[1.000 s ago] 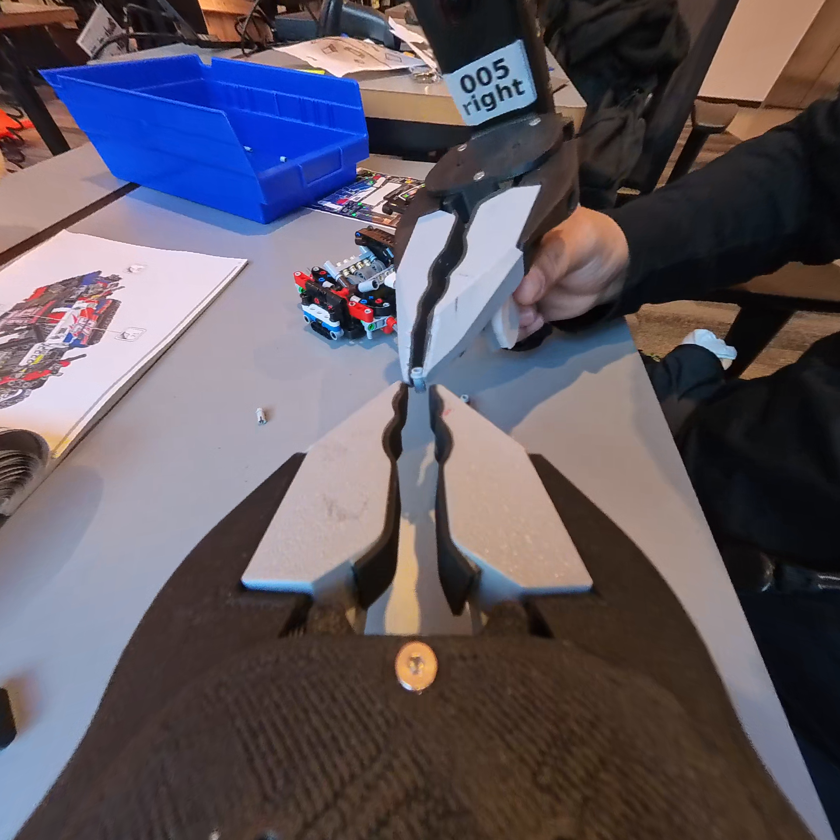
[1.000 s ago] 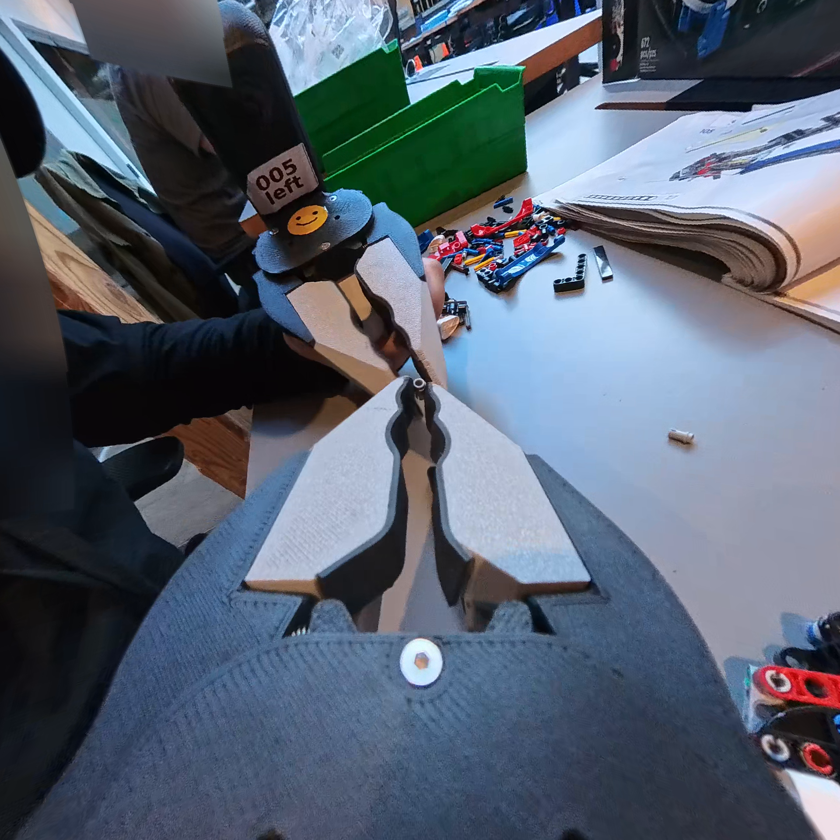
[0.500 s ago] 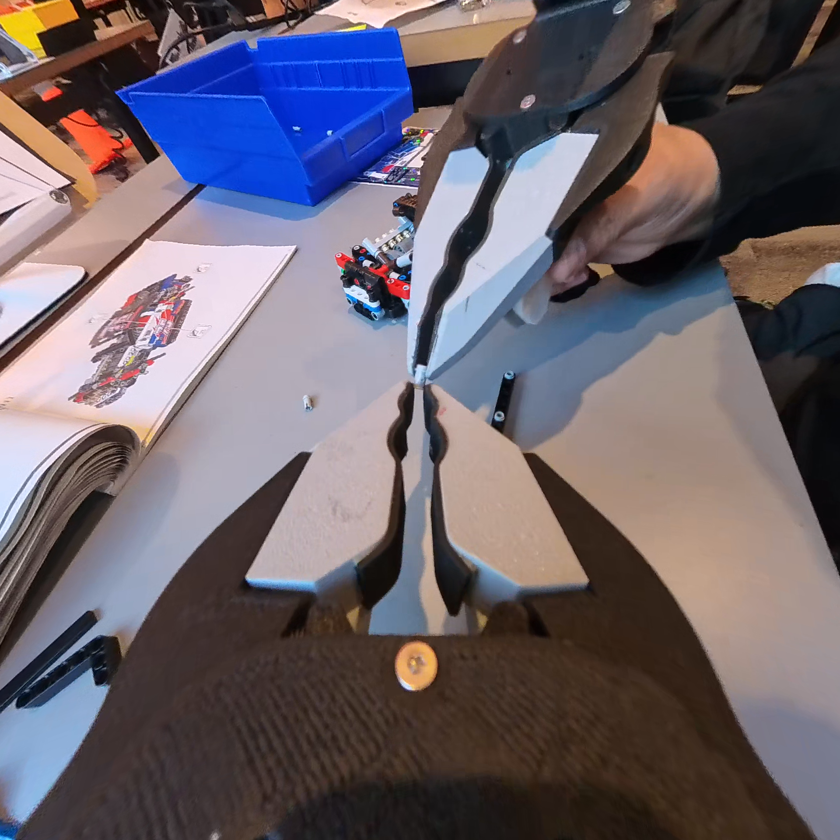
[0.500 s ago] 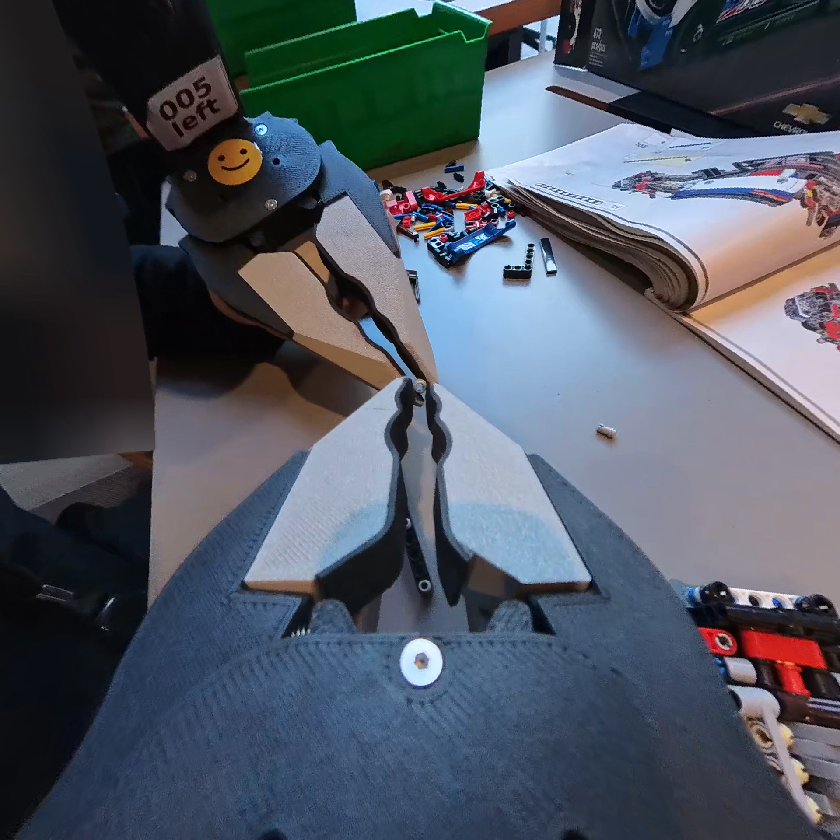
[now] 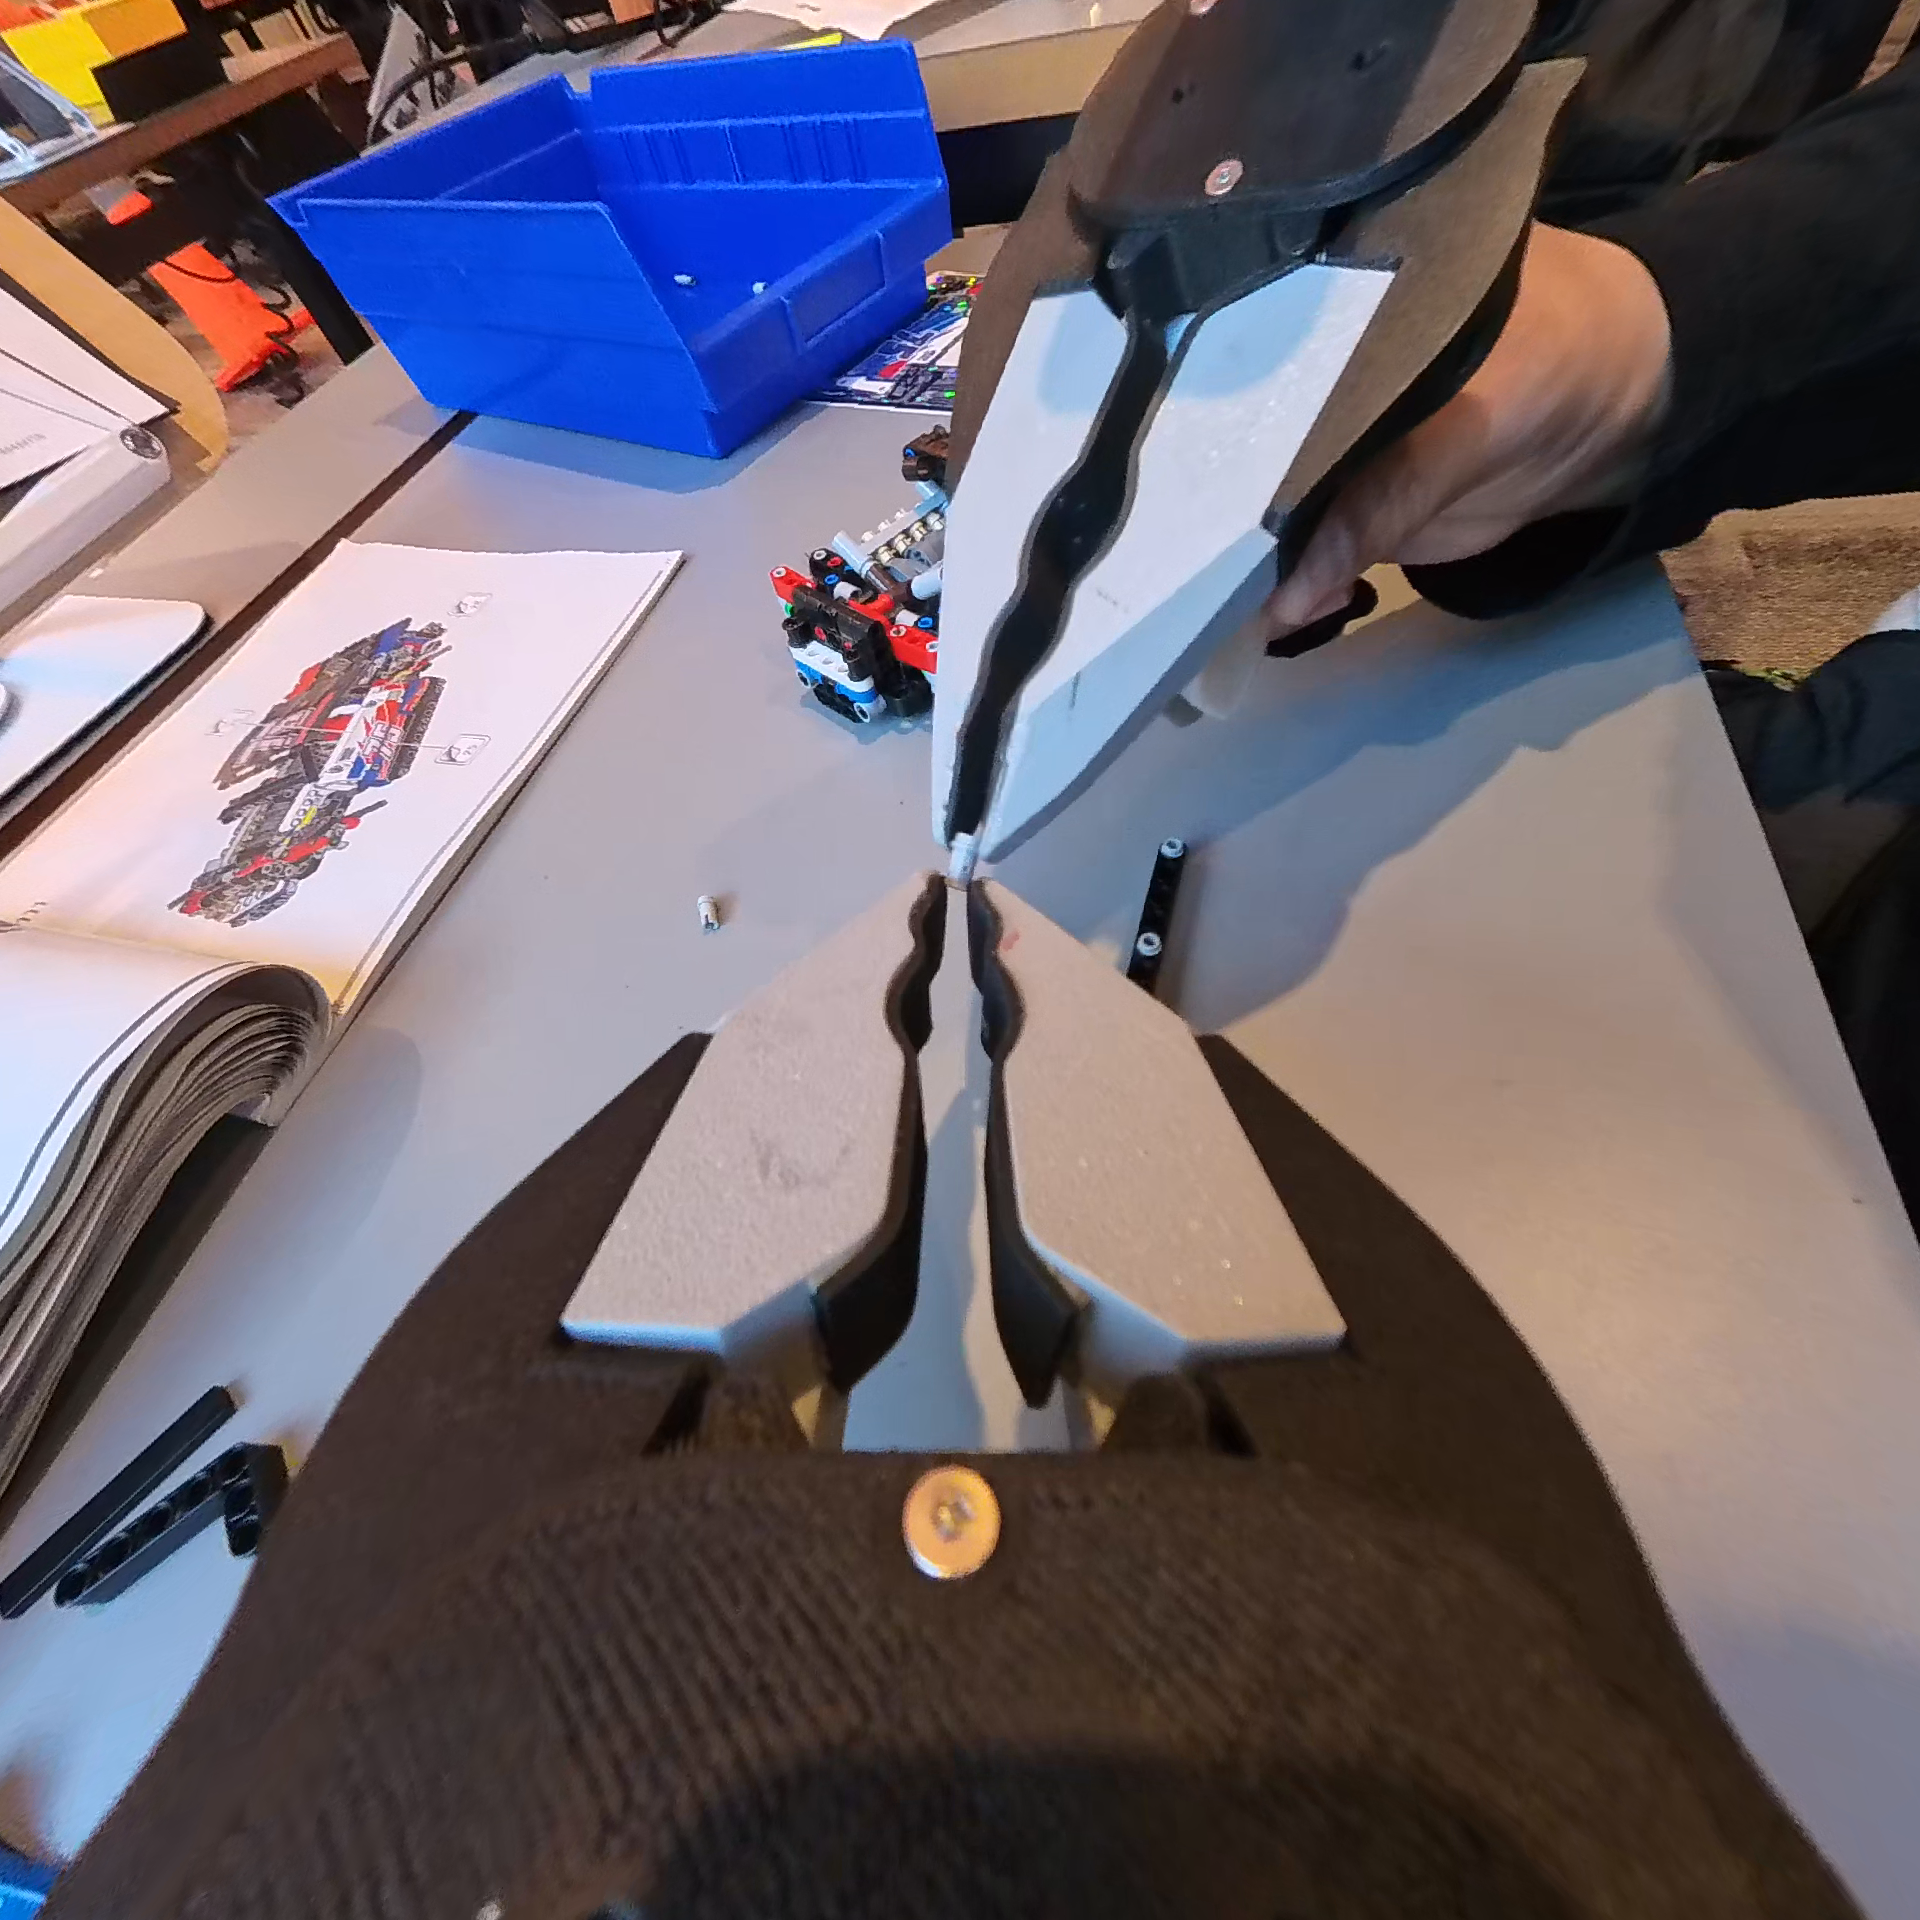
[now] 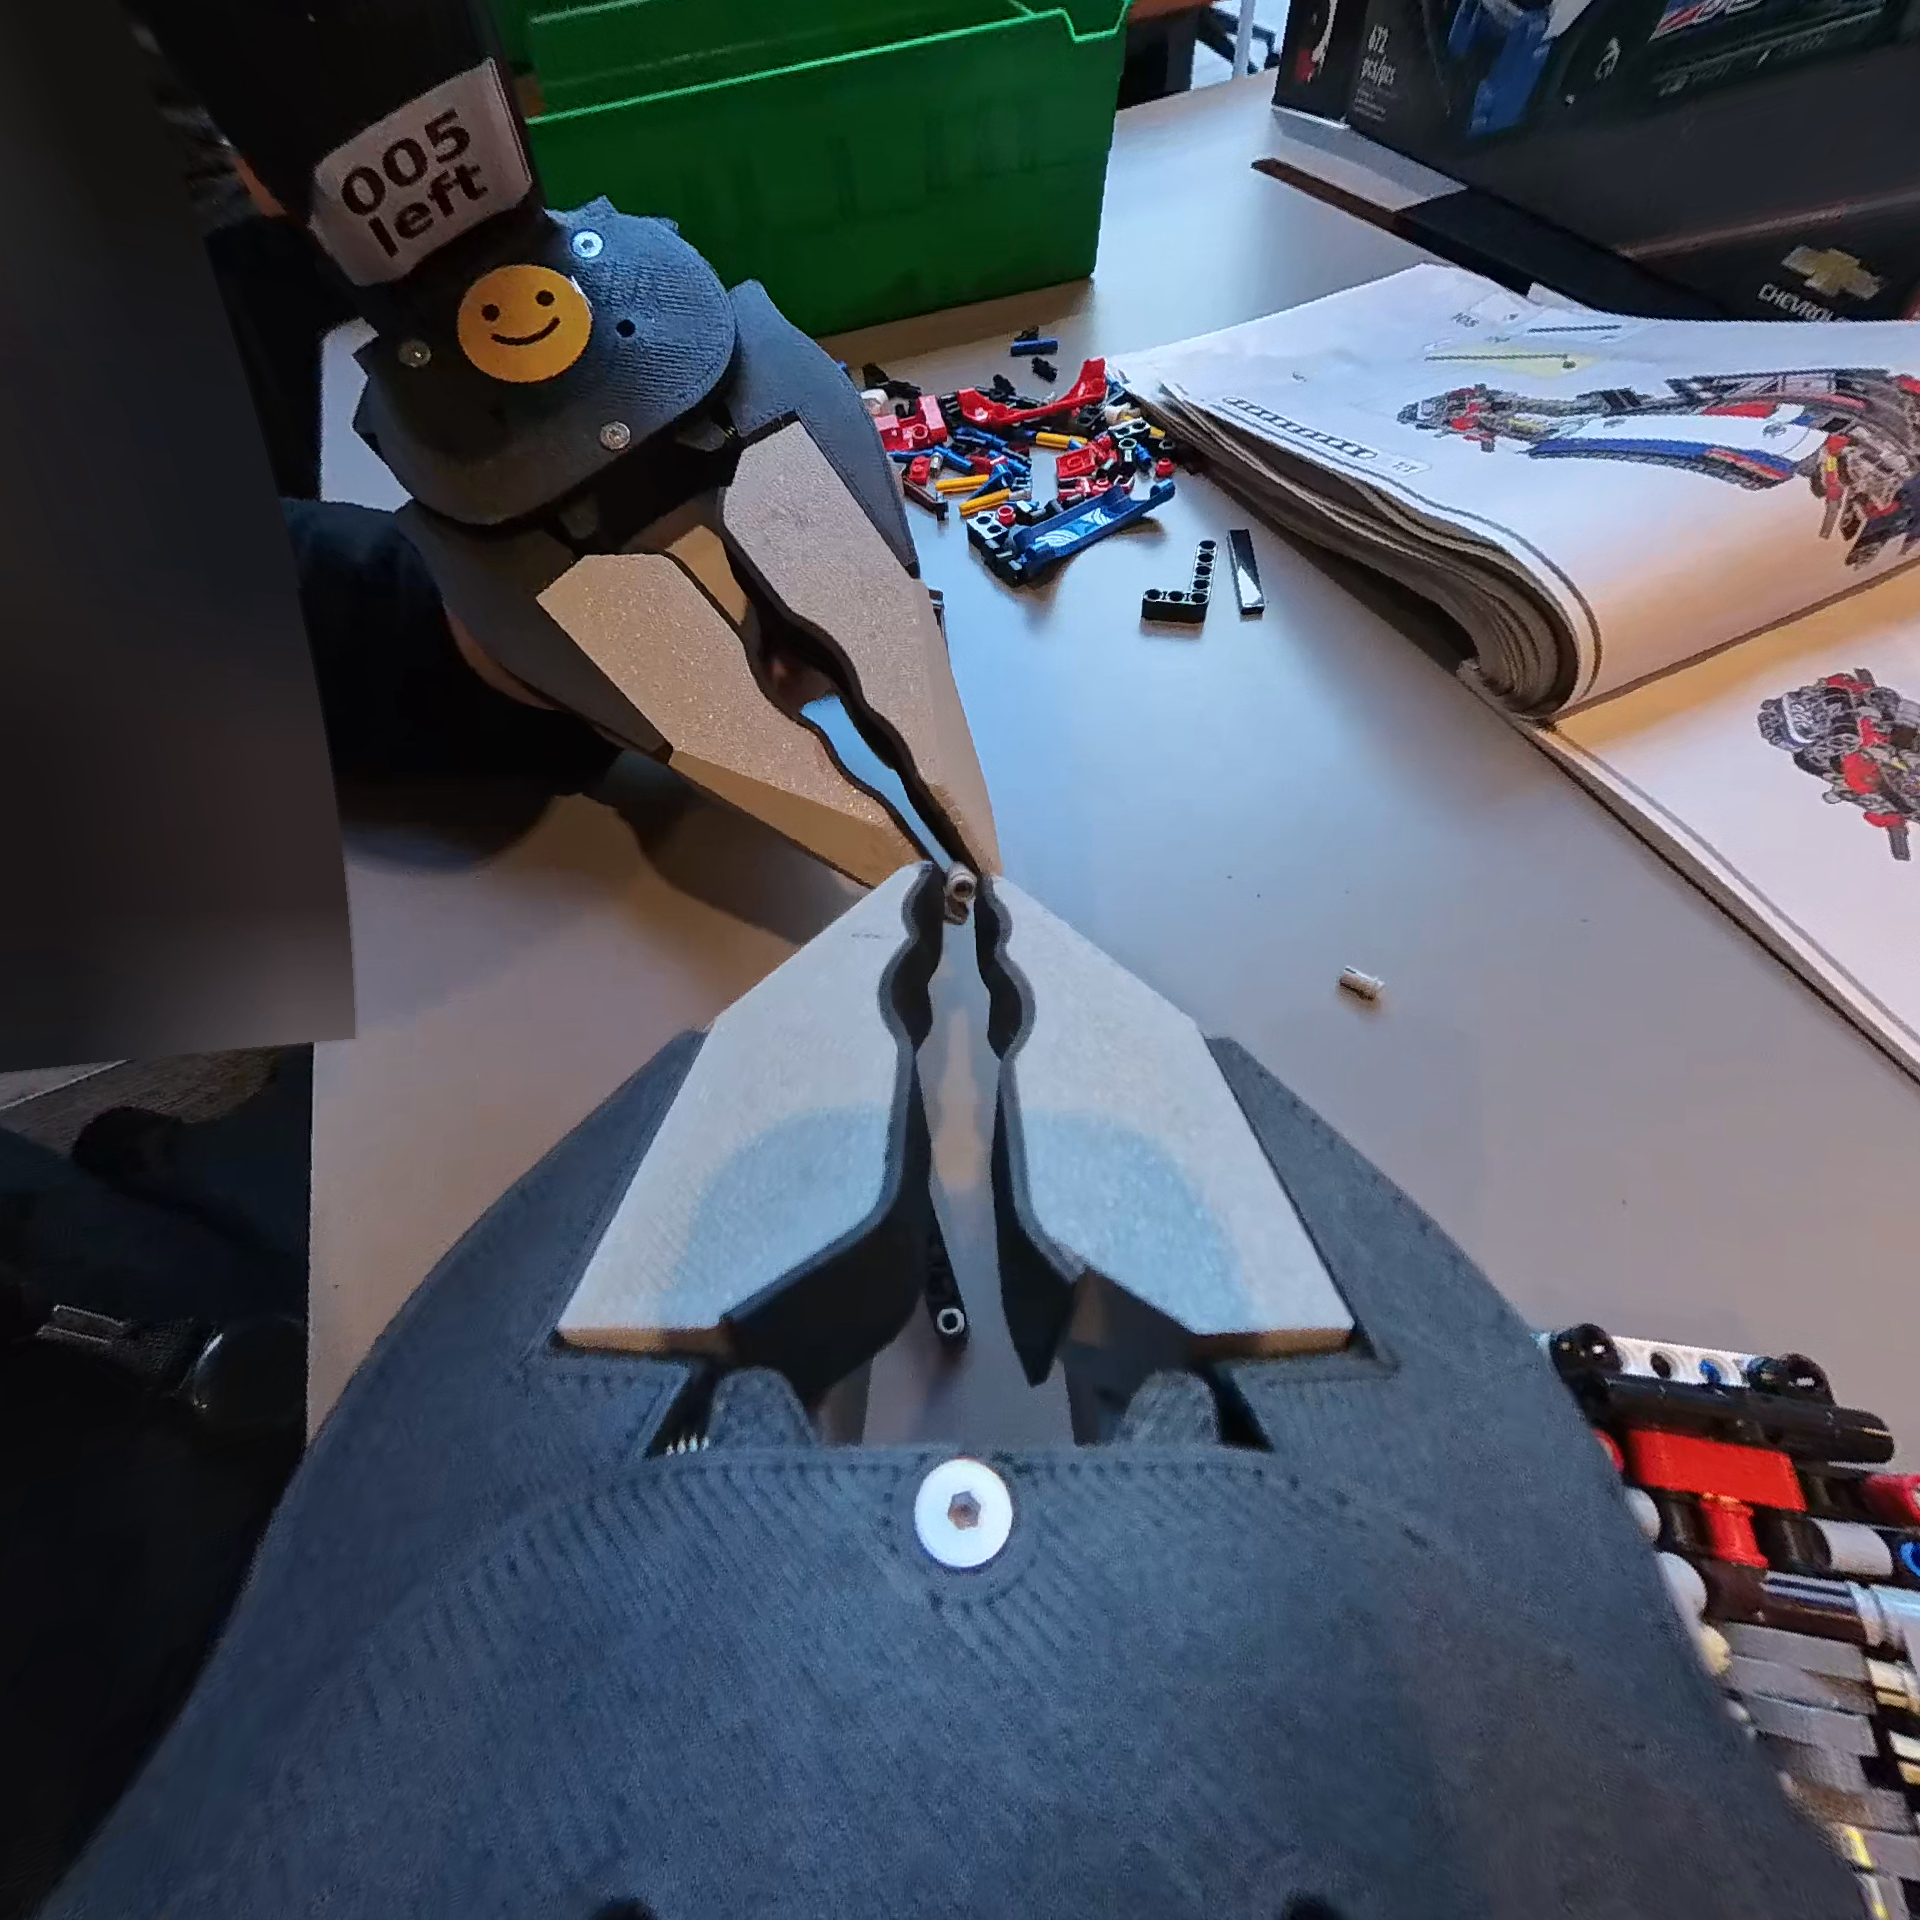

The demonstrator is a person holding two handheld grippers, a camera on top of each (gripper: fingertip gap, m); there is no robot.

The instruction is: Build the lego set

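— Our right gripper (image 5: 963,834) is clamped on the small grey pin (image 6: 958,886), which sticks out past its tips, up off the table (image 5: 1455,1039).

— And our left gripper (image 5: 951,891)?

— A second ago its fingers stood clearly apart. Now we have drawn them almost together, tip to tip with the right one, right at the pin's free end. We cannot tell whether they actually pinch it or only touch it.

— So we read this as a hand-over or a re-grip?

— We judge so. The pin has not gone into anything yet. If the left one has it, the right can let go and take a better hold.

— What lies beyond the tips?

— The black beam (image 5: 1156,914) on the table just behind, which we did not see a second ago, as both grippers have shifted over the table. A second loose pin (image 5: 710,910) lies to the left, near the open manual (image 5: 416,727). The part-built car (image 5: 862,623) sits farther back, untouched.

— Then the pin probably belongs in the beam or the car, and we are not there yet.
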